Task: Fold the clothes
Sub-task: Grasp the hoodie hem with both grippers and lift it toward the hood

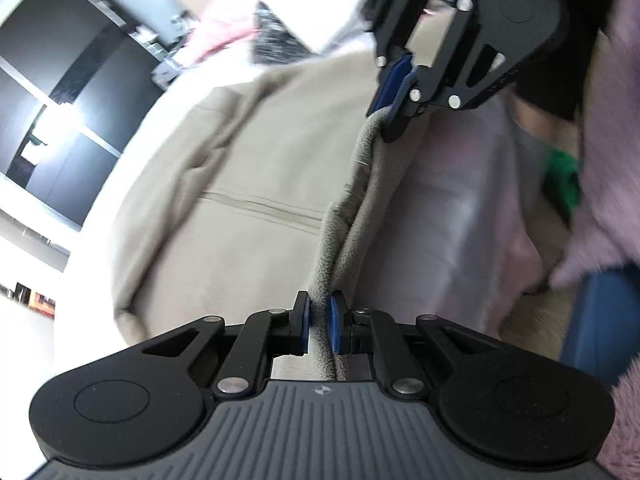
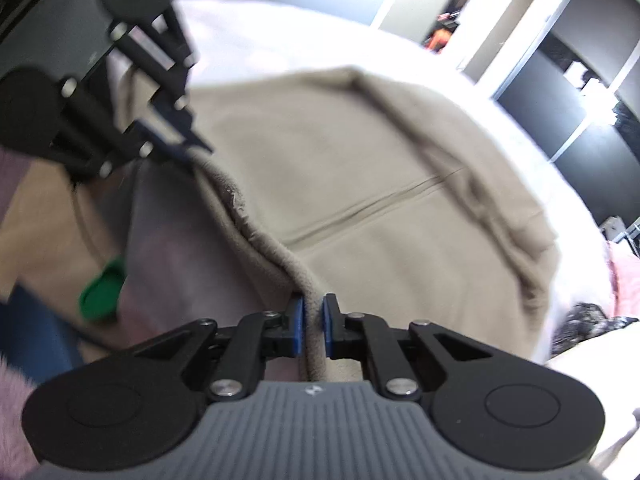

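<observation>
A beige fleece garment (image 1: 248, 184) with a long seam across it hangs stretched over a white bed. My left gripper (image 1: 319, 322) is shut on its thick hem at the near end. In the left wrist view, my right gripper (image 1: 394, 96) pinches the same hem further along, at the upper right. The right wrist view shows the beige garment (image 2: 360, 168) from the other end: my right gripper (image 2: 312, 326) is shut on the hem, and my left gripper (image 2: 188, 142) holds it at the upper left. The hem runs taut between the two.
A white bed surface (image 2: 280, 44) lies under the garment. Pink and dark clothes (image 1: 240, 28) are piled at the far side. A pink fuzzy sleeve (image 1: 616, 160), a green object (image 1: 562, 180) and a blue item (image 1: 600, 312) sit close by. Dark shelving (image 1: 60, 80) lines the wall.
</observation>
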### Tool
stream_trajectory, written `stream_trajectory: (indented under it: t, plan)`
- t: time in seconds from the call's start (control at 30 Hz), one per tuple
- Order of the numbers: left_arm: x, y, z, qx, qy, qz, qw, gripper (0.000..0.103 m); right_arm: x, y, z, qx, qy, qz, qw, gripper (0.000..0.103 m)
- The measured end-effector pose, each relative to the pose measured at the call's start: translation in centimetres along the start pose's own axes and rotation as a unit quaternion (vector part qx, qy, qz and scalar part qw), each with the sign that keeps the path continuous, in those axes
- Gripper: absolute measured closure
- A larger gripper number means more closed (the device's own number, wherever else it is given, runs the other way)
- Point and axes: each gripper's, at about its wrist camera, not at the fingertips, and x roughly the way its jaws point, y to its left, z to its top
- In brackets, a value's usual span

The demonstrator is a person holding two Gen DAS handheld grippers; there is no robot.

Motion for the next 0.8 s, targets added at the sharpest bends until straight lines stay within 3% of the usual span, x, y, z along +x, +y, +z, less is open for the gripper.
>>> stream_trajectory:
  t: [0.17, 0.4, 0.63, 0.8]
  plan:
    - [0.7, 4.4, 2.6, -0.025, 0.0, 0.009, 0.9996, 0.095, 1.4, -3.2, 3.3, 0.004, -0.005, -0.026, 1.0, 0.093]
    - [6.3, 10.5, 4.2, -0.034, 0.029, -0.021, 0.9988, 0.095, 7.4, -8.9, 6.1, 0.031, 0.026, -0.002, 0.999, 0.093]
    - [13.9, 13.4, 4.5, -0.065, 0.058, -0.054, 0.9948, 0.094, 14.7, -12.5, 5.9, 0.082, 0.071, 0.023, 0.994, 0.092]
    - [16.6, 14.1, 3.8, -0.1, 0.066, -0.07, 0.9903, 0.094, 17.3, -13.8, 4.9, 0.134, 0.091, 0.03, 0.986, 0.093]
